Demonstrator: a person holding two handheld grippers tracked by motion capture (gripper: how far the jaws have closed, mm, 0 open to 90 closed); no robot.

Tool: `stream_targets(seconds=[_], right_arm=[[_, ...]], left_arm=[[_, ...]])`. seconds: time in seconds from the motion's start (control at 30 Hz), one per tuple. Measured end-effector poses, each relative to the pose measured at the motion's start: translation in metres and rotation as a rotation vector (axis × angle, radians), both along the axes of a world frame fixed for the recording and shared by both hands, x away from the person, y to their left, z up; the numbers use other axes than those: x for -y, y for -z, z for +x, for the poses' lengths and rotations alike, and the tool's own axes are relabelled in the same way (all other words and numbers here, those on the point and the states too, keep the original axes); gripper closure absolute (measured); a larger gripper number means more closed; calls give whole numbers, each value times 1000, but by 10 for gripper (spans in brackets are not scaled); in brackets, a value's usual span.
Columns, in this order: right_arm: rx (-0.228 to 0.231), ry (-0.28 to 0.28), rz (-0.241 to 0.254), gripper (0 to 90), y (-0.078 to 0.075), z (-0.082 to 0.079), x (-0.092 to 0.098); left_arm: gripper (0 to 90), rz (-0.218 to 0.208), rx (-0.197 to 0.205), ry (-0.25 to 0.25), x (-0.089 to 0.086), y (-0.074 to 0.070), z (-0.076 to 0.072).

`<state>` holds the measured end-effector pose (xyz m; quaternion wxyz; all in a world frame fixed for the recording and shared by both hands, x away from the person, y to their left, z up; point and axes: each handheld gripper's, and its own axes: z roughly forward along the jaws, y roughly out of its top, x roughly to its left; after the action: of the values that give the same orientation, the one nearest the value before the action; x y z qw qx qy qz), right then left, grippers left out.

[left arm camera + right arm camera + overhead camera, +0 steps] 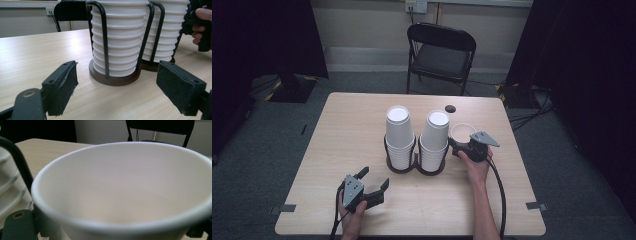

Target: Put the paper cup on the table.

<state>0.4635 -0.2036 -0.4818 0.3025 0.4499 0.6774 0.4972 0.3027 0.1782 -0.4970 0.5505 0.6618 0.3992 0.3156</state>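
A single white cup (462,132) upright at the right side of the counter (352,130), mouth up, just beside the right stack of cups (435,140) and held by the right gripper (462,145), clamped on the cup's side. Seen close from the right gripper view, the cup's wide round rim (120,182) and pale inside, with a black jaw at each lower corner pressed to its wall. In the middle of the counter, a dark holder (414,160) with two rings of black wire bars on round brown bases, side by side and touching. In each ring, a tall stack of white cups turned upside down, the left stack (400,135) a little taller than the right one. Down at the near left of the counter, the left gripper (374,182), jaws spread wide apart with nothing between them, well apart from the holder and aimed at it. From the left gripper view, two black pads (63,85) low over the wood, the near stack (120,42) standing between them farther off, and a hand on the other gripper (200,27) at the far right. Behind the counter, a black folding chair (441,52) on a grey floor, and a small dark round spot (450,108) near the counter's far edge.
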Motion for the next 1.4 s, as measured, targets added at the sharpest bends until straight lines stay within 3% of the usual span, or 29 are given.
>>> stream_targets(seconds=[0.33,0.57,0.73,1.0,1.13,1.3,1.4], right_arm=[[-55,14,4,119,0,-1,1],[-70,14,-14,125,0,-1,1],[-118,11,-61,138,6,-1,0],[-187,17,-72,136,9,-4,3],[-182,24,-65,140,5,-10,3],[-207,39,-49,134,11,-17,12],[-192,45,-35,132,11,-25,15]], left_arm=[[181,-7,4,-3,0,0,-1],[181,5,6,-7,1,0,-1],[181,4,6,-10,1,0,-1],[181,8,2,-11,1,0,-1],[181,11,1,-10,2,0,0],[181,8,-1,-14,1,0,0],[181,1,-2,-14,1,0,0]])
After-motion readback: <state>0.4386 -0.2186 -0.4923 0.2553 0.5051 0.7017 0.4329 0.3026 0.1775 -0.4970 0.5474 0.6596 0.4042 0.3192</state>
